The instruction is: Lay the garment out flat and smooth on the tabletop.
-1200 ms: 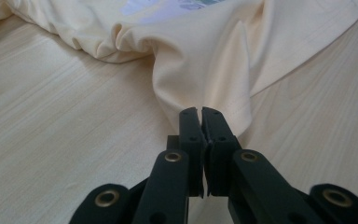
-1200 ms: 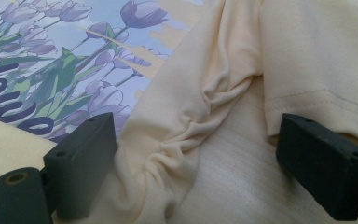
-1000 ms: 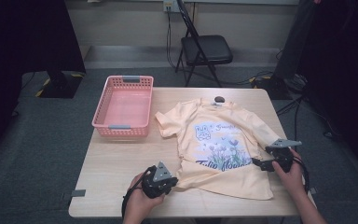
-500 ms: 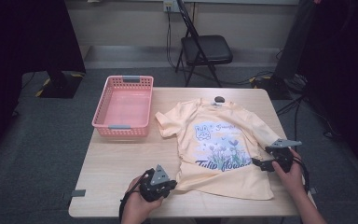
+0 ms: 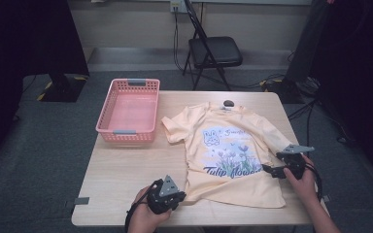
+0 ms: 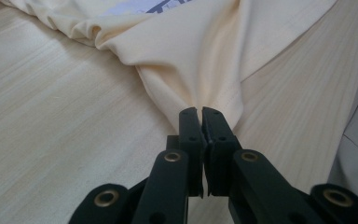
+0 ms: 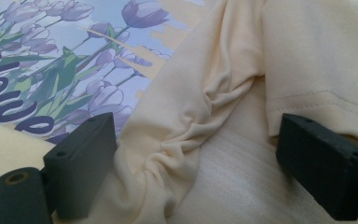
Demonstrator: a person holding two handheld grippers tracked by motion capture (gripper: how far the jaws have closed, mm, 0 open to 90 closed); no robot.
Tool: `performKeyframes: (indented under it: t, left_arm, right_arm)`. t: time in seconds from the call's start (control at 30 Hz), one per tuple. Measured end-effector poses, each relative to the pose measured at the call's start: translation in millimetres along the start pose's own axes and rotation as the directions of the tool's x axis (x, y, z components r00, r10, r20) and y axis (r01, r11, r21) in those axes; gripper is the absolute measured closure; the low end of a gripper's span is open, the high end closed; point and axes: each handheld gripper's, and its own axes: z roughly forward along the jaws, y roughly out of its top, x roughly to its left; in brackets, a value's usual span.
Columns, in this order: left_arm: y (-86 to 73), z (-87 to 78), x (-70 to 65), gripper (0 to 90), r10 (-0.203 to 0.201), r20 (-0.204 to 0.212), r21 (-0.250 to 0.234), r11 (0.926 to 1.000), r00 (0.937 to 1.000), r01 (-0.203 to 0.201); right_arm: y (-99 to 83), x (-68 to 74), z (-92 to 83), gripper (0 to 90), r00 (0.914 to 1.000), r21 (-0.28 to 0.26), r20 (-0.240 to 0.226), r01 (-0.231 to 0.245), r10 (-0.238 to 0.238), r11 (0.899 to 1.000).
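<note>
Left gripper view shows the left tongs [image 6: 200, 111] clamped on the T-shirt [image 6: 200, 51] hem, right tongs [image 7: 196, 154] apart.

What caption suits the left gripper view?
Left gripper, jaws shut, pinches the pale yellow T-shirt over the wooden table.

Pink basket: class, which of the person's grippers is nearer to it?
Left. The left gripper sits at the table's near edge, below the pink basket; the right gripper lies across the T-shirt, farther off.

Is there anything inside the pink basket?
No, the pink basket on the table has nothing in it; its bare bottom shows in the high view.
</note>
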Motion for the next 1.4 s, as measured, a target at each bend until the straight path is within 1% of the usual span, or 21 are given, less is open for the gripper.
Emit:
performKeyframes:
  t: [0.23,0.37,0.43,0.47,0.5,0.53,0.57,0.63,0.7,0.73,0.77,0.8,0.83,0.87,0.9,0.93,0.97,1.07,1.13,1.3,1.4]
  left_arm:
    - [-3.7,-0.1,-3.5,87.8,-0.003,0.001,0.011,0.9999,1.0000,0.003]
    - [-5.5,0.1,-3.1,87.7,-0.001,-0.003,0.017,0.9999,1.0000,0.001]
    - [-6.0,0.0,-2.1,86.3,-0.011,-0.008,0.015,0.9998,0.9999,0.011]
    - [-5.7,-0.1,-0.8,82.4,-0.021,-0.018,0.005,0.9998,0.9996,0.021]
    - [-5.1,0.3,1.2,72.0,-0.035,-0.025,-0.023,0.9991,0.9991,0.034]
    - [-4.2,0.2,3.6,64.2,-0.047,-0.025,-0.043,0.9980,0.9986,0.046]
    - [-3.0,0.5,6.2,60.4,-0.064,-0.035,-0.063,0.9961,0.9973,0.062]
    - [0.3,2.2,12.4,46.1,-0.098,-0.073,-0.088,0.9920,0.9925,0.091]
    - [3.4,6.0,17.2,49.0,-0.121,-0.068,-0.102,0.9883,0.9903,0.114]
    - [4.9,9.0,19.0,48.0,-0.140,-0.064,-0.106,0.9854,0.9881,0.133]
    - [6.6,12.7,20.0,49.5,-0.150,-0.051,-0.101,0.9844,0.9873,0.145]
    - [8.4,16.7,21.7,53.2,-0.143,-0.044,-0.093,0.9859,0.9887,0.139]
    - [9.9,20.8,23.3,53.1,-0.153,-0.043,-0.090,0.9847,0.9873,0.149]
    - [11.1,24.2,24.5,58.7,-0.164,-0.024,-0.074,0.9840,0.9861,0.162]
    - [12.3,27.4,25.5,66.1,-0.163,-0.015,-0.062,0.9848,0.9865,0.162]
    - [13.1,30.2,25.6,69.0,-0.160,-0.009,-0.046,0.9862,0.9871,0.159]
    - [13.8,33.2,24.8,78.4,-0.150,0.000,-0.022,0.9884,0.9887,0.150]
    - [13.0,35.4,22.4,87.2,-0.136,0.003,0.002,0.9907,0.9907,0.136]
    - [11.7,33.4,21.8,89.6,-0.133,0.006,0.010,0.9911,0.9912,0.133]
    - [7.9,27.8,19.7,90.0,-0.120,0.004,0.016,0.9926,0.9927,0.120]
    - [5.5,26.5,20.8,89.4,-0.134,0.014,0.013,0.9910,0.9909,0.133]
  right_arm:
    - [-0.1,0.5,-0.1,11.6,1.0000,0.001,-0.002,0.000,0.000,1.000]
    - [-0.1,0.7,-0.2,11.6,1.0000,0.001,-0.002,-0.002,0.002,1.000]
    - [-0.1,0.7,-0.2,11.6,1.0000,0.001,-0.002,-0.002,0.002,1.000]
    - [-0.1,0.7,-0.2,11.6,1.0000,0.001,-0.002,-0.002,0.002,1.000]
    - [-0.1,0.7,-0.2,11.6,1.0000,0.001,-0.001,-0.002,0.002,1.000]
    - [-0.1,0.7,-0.2,11.6,1.0000,0.001,-0.002,-0.002,0.002,1.000]
    - [-0.1,0.7,-0.2,11.6,1.0000,0.001,-0.002,-0.002,0.002,1.000]
    - [-0.1,0.7,-0.2,11.6,1.0000,0.001,-0.001,-0.002,0.002,1.000]
    - [-0.1,0.7,-0.2,11.6,1.0000,0.001,-0.002,-0.002,0.002,1.000]
    - [-0.1,0.7,-0.2,11.6,1.0000,0.001,-0.001,-0.002,0.002,1.000]
    - [-0.1,0.7,-0.2,11.6,1.0000,0.001,-0.002,-0.002,0.002,1.000]
    - [-0.1,0.7,-0.2,11.6,1.0000,0.001,-0.001,-0.002,0.002,1.000]
    - [-0.1,0.7,-0.2,11.6,1.0000,0.001,-0.001,-0.002,0.002,1.000]
    - [-0.1,0.7,-0.2,11.6,1.0000,0.001,-0.002,-0.002,0.002,1.000]
    - [-0.1,0.7,-0.2,11.6,1.0000,0.001,-0.002,-0.002,0.002,1.000]
    - [-0.1,0.7,-0.2,11.6,1.0000,0.001,-0.002,-0.002,0.002,1.000]
    - [-0.1,0.8,-0.2,11.6,1.0000,0.001,-0.002,-0.002,0.002,1.000]
    - [-0.1,0.7,-0.2,11.6,1.0000,0.001,-0.002,-0.002,0.002,1.000]
    - [-0.1,0.7,-0.2,11.6,1.0000,0.001,-0.002,-0.002,0.002,1.000]
    - [-0.2,0.9,-0.4,11.6,1.0000,0.001,-0.002,-0.003,0.003,1.000]
    - [-0.4,1.1,-0.7,11.6,1.0000,0.002,-0.002,-0.003,0.003,1.000]
